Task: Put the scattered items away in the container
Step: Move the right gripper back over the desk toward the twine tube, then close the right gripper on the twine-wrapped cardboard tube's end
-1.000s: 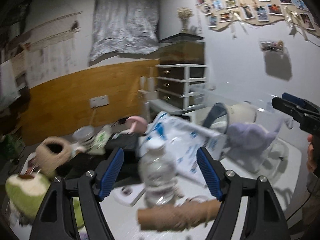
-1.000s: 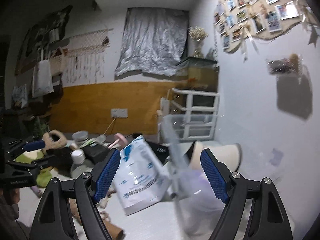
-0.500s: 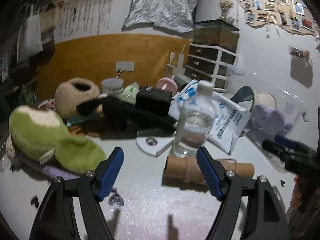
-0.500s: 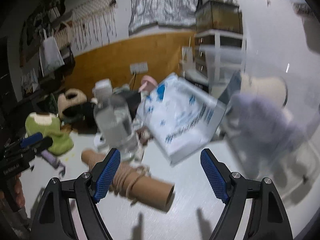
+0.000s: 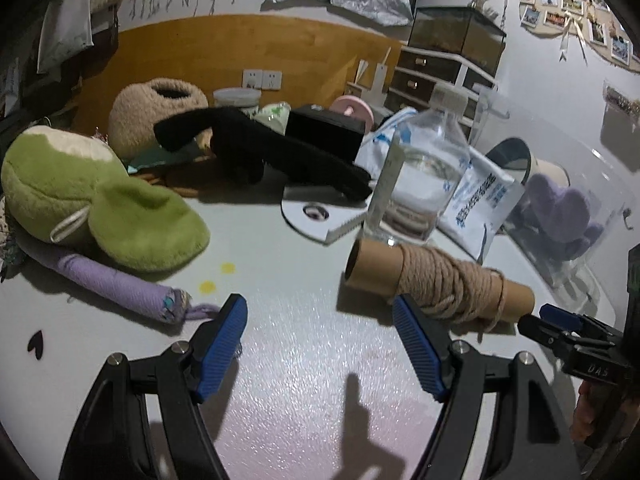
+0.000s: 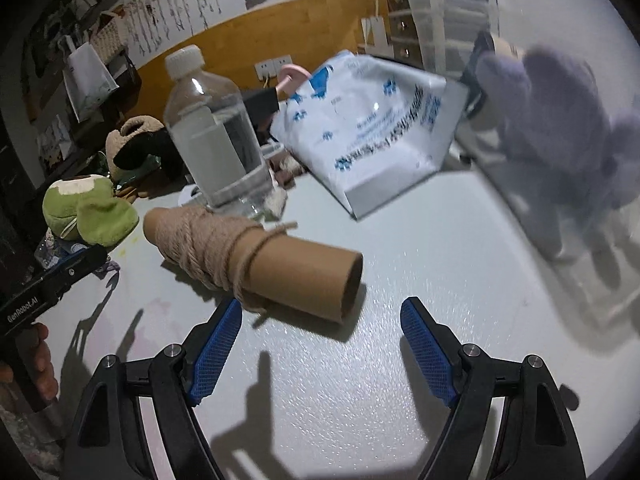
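A cardboard tube wound with twine (image 5: 440, 286) (image 6: 256, 260) lies on the grey table. A clear water bottle (image 5: 420, 176) (image 6: 218, 136) stands behind it. A white and blue bag (image 6: 372, 128) (image 5: 480, 200) leans by the clear container (image 5: 568, 216) (image 6: 560, 140), which holds a purple plush (image 6: 560, 120) and a cup. My left gripper (image 5: 320, 332) is open and empty, low over the table, left of the tube. My right gripper (image 6: 320, 340) is open and empty, just in front of the tube's open end.
A green plush (image 5: 92, 196), a purple fabric roll (image 5: 116, 284), a black plush (image 5: 260, 148), a beige fuzzy pot (image 5: 156, 116), a black box (image 5: 324, 132) and a white disc (image 5: 316, 216) lie at the left and back. A drawer unit (image 5: 440, 76) stands behind.
Both grippers have dropped toward the table and come closer to the twine tube. Both stay open. The right gripper has swung left, away from the container.
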{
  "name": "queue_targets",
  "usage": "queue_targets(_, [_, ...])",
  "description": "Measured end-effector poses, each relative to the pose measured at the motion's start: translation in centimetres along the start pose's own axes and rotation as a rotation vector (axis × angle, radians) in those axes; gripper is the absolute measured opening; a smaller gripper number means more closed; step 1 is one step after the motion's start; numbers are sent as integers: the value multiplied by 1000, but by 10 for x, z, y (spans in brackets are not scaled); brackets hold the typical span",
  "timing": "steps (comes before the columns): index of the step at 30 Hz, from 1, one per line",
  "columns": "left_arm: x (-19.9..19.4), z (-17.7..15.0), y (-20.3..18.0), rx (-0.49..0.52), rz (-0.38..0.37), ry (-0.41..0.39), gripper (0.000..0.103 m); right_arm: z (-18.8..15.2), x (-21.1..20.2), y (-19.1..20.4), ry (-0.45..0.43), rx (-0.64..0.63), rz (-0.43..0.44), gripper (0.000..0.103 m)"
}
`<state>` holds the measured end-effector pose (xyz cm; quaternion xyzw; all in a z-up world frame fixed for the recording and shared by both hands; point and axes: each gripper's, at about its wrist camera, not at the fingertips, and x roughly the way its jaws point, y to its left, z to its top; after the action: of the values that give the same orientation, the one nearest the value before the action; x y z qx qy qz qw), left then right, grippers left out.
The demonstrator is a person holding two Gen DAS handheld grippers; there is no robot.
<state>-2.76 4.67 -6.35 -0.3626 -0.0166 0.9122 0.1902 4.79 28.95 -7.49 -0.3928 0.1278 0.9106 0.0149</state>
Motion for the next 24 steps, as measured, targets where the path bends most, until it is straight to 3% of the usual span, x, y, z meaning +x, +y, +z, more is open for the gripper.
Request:
queue_targets(2, [5, -2, -2, 8, 4, 19, 75, 0, 4, -5, 9, 14, 15, 75])
queue_targets(11, [18, -5, -9, 30, 16, 55, 75, 7, 16, -11, 15, -5, 17, 65])
queue_targets(18, [24, -5, -9, 29, 18, 70, 75, 9, 15, -5, 6, -45, 70, 55])
queue_targets(24, [25, -4, -10, 28, 11, 73, 75, 9, 11, 8, -2, -85, 129, 52])
